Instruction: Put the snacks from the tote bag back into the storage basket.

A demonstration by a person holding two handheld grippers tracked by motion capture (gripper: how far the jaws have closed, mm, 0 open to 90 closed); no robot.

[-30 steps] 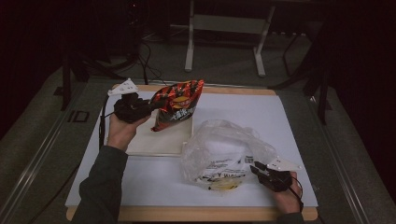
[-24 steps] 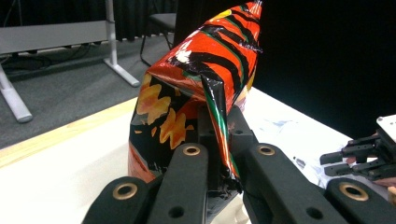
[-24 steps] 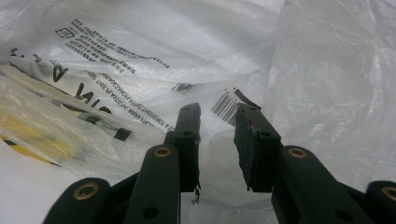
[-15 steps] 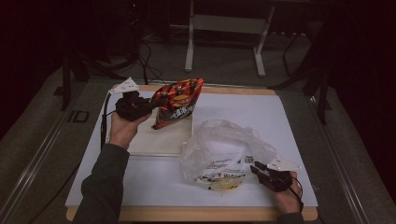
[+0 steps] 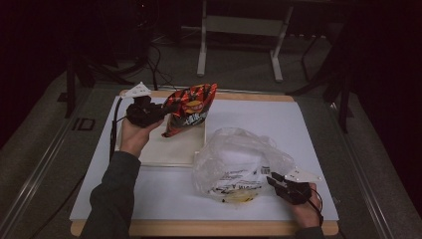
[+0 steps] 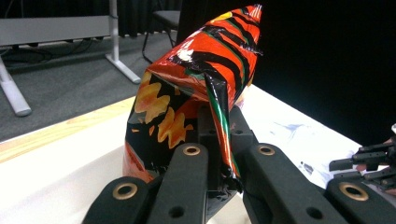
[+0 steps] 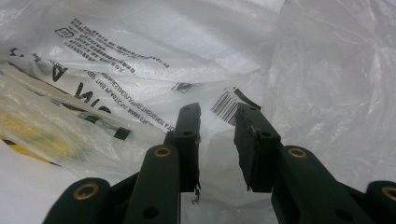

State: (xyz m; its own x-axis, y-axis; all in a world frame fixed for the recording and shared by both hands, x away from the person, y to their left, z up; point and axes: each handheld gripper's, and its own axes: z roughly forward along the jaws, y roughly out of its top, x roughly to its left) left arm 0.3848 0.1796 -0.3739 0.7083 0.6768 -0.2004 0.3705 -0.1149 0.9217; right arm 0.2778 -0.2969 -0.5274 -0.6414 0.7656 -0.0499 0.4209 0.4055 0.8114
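- Snack bag (image 5: 189, 110): glossy red-orange, black tiger-like stripes, yellow-orange flame shapes, a thin green edge along the seam.
- Plastic bag (image 5: 239, 162): clear to milky white, black print and a barcode, a yellow patch low down.
- Table (image 5: 298, 124): white top, pale wood rim.
- Board (image 5: 174, 149): cream.
- Sleeve (image 5: 112, 199): dark grey.

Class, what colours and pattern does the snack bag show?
The snack bag is orange-red with black stripes and yellow patches, clearest in the left gripper view.

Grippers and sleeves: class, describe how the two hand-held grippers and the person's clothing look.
Each gripper, left gripper and right gripper, is black with a pale three-cornered plate on top. Their jaws carry brass-coloured rivets. A dark cable trails from the left one. The left sleeve is dark grey.
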